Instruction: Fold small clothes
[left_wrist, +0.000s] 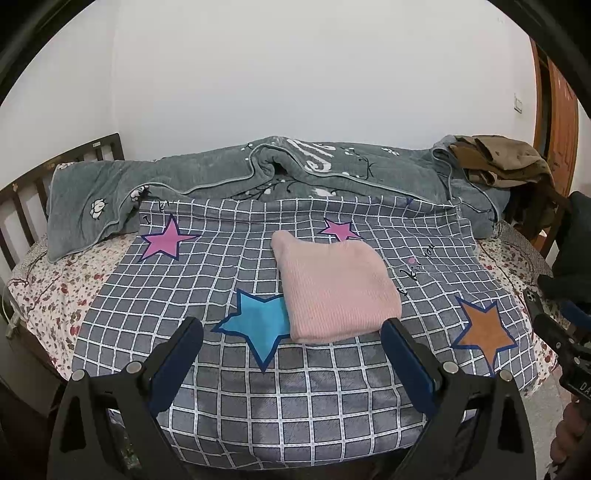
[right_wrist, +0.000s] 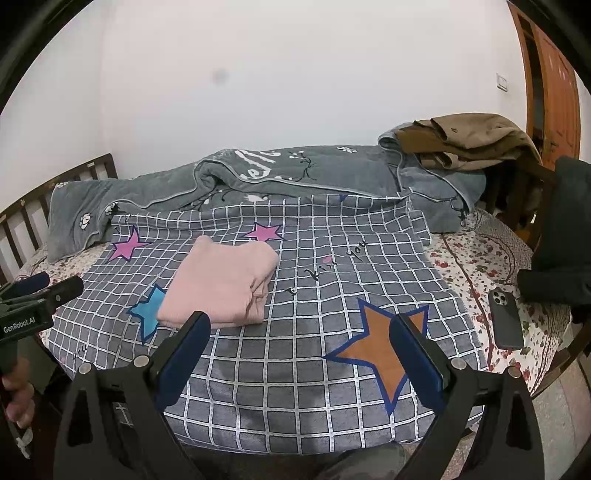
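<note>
Pink garment (left_wrist: 334, 290) already folded into a compact, layered rectangle, lying flat on the grey checked star blanket (left_wrist: 295, 398), partly over the blue star (left_wrist: 258, 325) and just below one pink star (left_wrist: 341, 230). Stacked fold edges visible along its right side in the right wrist view, so apparently folded more than once. By the look of it, folding of this piece finished or all but finished; at most a squaring-up or a move aside left. No other small garment laid out flat for folding.

Left gripper (left_wrist: 291, 339) held back from the garment, near its front edge but not touching, fingers (left_wrist: 181, 350) spread wide and holding nothing. Right gripper (right_wrist: 299, 339) likewise pulled back over the blanket near the orange star (right_wrist: 384, 350), fingers (right_wrist: 410, 347) wide apart, empty, well apart from the garment.

No basket, box or drawer anywhere in view, so nothing to report as contents. Only a loose heap of brown clothes (right_wrist: 469, 142) on the rolled grey quilt (right_wrist: 295, 173) at the far right of the bed; whether that heap belongs to the task cannot be told. Dark phone (right_wrist: 505, 319) lying on the floral sheet (right_wrist: 480, 266) to the right, clear of the blanket.
</note>
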